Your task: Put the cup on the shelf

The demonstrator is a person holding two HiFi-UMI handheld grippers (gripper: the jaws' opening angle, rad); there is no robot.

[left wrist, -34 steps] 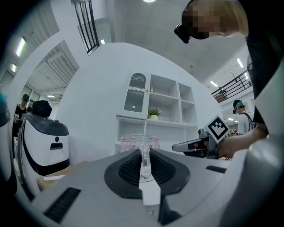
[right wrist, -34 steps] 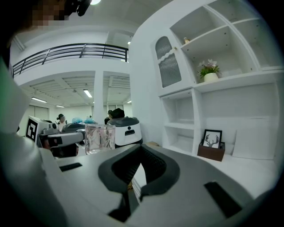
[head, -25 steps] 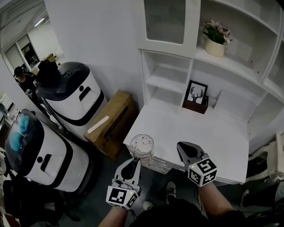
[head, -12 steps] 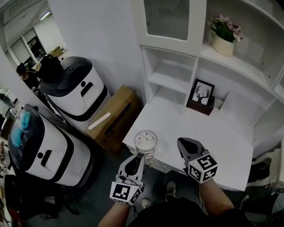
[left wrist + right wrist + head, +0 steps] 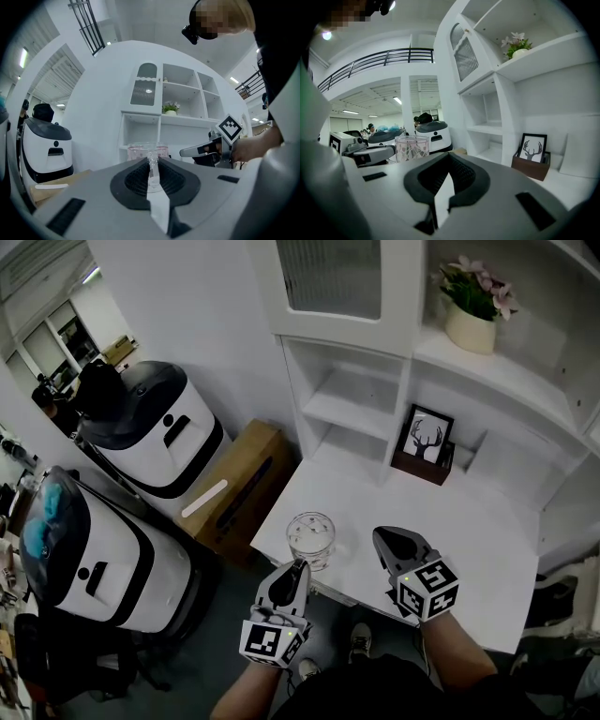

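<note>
Facing the white shelf unit (image 5: 405, 390), you have the table (image 5: 469, 521) below it. Your left claw (image 5: 298, 566) is clamped tight on the clear handle (image 5: 152, 165) of the cup (image 5: 310, 532). Cup is upright over the table's near left corner, well apart from the shelves; can't tell if its base touches the table. Your right claw (image 5: 382, 538) is fully closed with nothing in it, over the table's near edge, just right of the cup.
</note>
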